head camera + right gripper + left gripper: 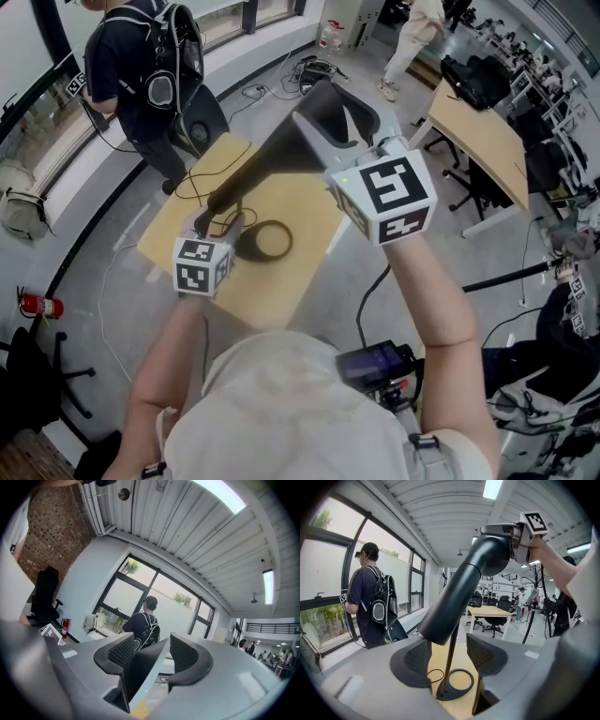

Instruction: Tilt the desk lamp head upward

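Left gripper (449, 654) jaws spread either side of lamp stem (446, 670), low over counter (272, 291). Right gripper (152, 654) jaws pinch lamp head (136, 667) rim.

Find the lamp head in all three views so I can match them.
Head view: lamp head is a dark diagonal through upper centre.
Left gripper view: centre, slanting up to the right.
Right gripper view: bottom centre, between the jaws of the right gripper.
Shared landmark: person with backpack.
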`<state>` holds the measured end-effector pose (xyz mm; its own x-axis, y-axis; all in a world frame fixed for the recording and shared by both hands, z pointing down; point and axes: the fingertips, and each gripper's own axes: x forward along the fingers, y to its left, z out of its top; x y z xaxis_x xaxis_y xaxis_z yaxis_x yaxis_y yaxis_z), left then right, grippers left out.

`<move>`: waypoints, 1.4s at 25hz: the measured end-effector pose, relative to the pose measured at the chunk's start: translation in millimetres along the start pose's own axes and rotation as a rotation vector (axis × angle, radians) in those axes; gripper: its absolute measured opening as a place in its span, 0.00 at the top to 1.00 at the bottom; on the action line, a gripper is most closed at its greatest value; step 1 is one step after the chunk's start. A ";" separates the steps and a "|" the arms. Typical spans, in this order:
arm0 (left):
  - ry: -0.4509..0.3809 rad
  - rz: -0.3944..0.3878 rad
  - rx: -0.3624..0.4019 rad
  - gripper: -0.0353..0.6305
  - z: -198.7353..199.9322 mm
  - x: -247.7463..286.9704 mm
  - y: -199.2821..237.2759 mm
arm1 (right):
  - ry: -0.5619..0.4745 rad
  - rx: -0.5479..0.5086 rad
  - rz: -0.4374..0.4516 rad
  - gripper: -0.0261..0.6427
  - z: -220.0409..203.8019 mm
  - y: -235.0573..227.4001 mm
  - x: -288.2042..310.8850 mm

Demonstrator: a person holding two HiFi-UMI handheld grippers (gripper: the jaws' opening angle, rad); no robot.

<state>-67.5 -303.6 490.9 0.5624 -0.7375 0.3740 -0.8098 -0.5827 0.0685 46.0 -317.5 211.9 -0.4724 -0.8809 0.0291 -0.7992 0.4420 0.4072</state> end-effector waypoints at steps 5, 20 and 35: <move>0.006 -0.005 0.002 0.62 -0.8 -0.3 -0.9 | 0.006 -0.007 0.000 0.60 1.9 2.1 -0.6; 0.009 -0.046 0.060 0.64 -2.6 -7.1 1.4 | 0.005 -0.051 0.000 0.56 7.4 9.3 -10.4; -0.076 -0.059 0.028 0.64 -38.5 -70.0 -21.4 | -0.031 0.105 -0.071 0.65 -29.5 6.2 -105.4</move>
<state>-96.0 -226.4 498.9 0.6207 -0.7249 0.2988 -0.7706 -0.6342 0.0621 101.9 -226.9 238.3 -0.4233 -0.9056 -0.0253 -0.8648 0.3956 0.3092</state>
